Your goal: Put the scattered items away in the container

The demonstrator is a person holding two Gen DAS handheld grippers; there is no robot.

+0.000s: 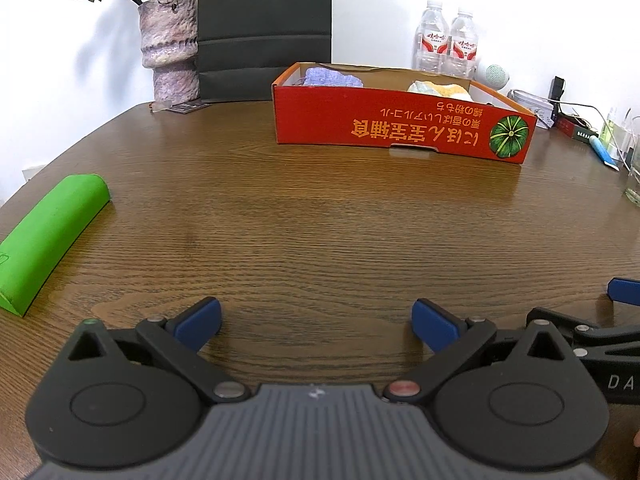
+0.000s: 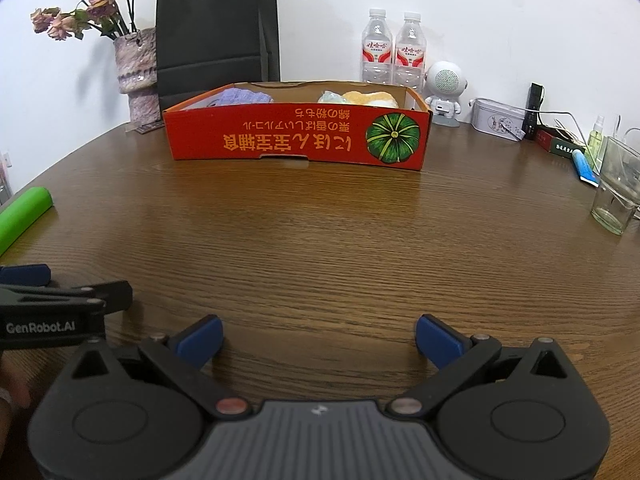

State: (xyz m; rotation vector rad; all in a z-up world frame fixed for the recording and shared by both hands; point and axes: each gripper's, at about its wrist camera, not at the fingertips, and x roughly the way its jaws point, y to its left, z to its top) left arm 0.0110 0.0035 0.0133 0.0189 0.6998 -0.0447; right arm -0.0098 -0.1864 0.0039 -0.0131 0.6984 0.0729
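At the far left we see a green foam block [image 1: 48,236] lying flat on the wooden table [image 1: 320,232], well apart from everything else. Behind it, against the wall, stands a mottled vase [image 1: 170,48] of dried roses, with a black paper bag [image 1: 264,28] just beside it. In the middle of the table sits the red cardboard box [image 2: 296,136], open at the top; inside it we make out a lilac cloth [image 2: 242,97] toward its left end and a pale yellow cloth [image 2: 370,99] toward its right. Near us, our left gripper [image 1: 316,320] hovers low over bare wood, released, its blue pads wide apart with nothing between them. Beside it our right gripper [image 2: 318,338] is likewise spread and empty. Further right stand two water bottles [image 2: 394,48], a small white speaker [image 2: 442,88] and an empty glass [image 2: 614,196]
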